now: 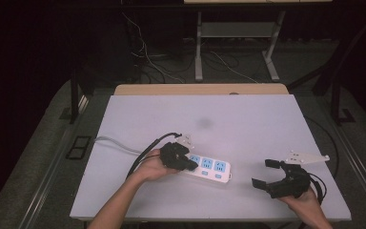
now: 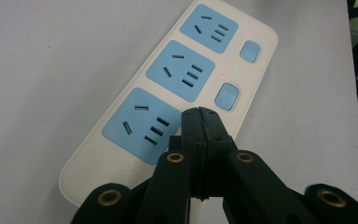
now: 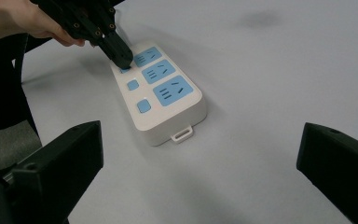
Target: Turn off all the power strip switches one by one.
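the power strip [image 1: 208, 169] lies on the table [image 1: 248, 124] at about 7 o'clock of centre; a light, stiff, smooth white plastic slab with blue sockets and switches, best gripped across its narrow sides; the left gripper [image 3: 120, 55], jaws closed and empty, presses a switch; the right gripper [image 1: 266, 175] waits wide open at 3 o'clock.

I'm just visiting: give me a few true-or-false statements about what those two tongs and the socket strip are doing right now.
1. The left tongs are shut, tip on a switch of the power strip. True.
2. The right tongs grip the strip. False: they stand open, apart from it.
3. The strip has three blue sockets. True.
4. A plug sits in the middle socket. False: all sockets are bare.
5. The strip lies on the white table. True.
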Tool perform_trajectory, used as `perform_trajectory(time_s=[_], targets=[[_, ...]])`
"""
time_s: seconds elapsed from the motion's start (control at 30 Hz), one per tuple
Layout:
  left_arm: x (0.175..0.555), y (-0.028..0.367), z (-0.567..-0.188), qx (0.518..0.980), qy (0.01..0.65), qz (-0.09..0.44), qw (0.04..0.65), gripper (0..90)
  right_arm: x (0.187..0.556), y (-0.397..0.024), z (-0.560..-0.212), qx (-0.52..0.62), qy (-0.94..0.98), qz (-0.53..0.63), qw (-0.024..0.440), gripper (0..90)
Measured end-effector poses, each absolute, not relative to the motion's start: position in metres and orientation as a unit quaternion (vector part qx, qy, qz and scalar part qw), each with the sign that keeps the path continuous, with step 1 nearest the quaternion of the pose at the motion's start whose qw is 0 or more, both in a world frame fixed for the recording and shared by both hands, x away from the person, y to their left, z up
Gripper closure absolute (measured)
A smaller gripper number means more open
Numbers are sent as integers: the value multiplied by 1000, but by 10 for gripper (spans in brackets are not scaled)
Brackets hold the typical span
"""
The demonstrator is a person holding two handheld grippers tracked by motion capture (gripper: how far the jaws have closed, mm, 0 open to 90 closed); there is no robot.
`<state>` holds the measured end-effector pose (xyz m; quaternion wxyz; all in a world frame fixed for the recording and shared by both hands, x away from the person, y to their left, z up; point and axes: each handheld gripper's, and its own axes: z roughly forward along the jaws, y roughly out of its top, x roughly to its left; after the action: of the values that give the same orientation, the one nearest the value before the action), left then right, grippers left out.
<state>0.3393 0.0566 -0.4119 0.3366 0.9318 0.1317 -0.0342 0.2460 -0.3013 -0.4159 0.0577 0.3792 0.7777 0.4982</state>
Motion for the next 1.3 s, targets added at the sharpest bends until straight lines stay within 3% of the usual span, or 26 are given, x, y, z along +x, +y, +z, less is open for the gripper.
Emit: perform_trajectory(time_s=[0.57,1.3], targets=[[343,64,-419,918,146,-62,363,900,245,-302,-416,375,781,496,61,2],[336,58,-415,924,153,-43,347,898,246,-300,-416,372,785,492,62,2]])
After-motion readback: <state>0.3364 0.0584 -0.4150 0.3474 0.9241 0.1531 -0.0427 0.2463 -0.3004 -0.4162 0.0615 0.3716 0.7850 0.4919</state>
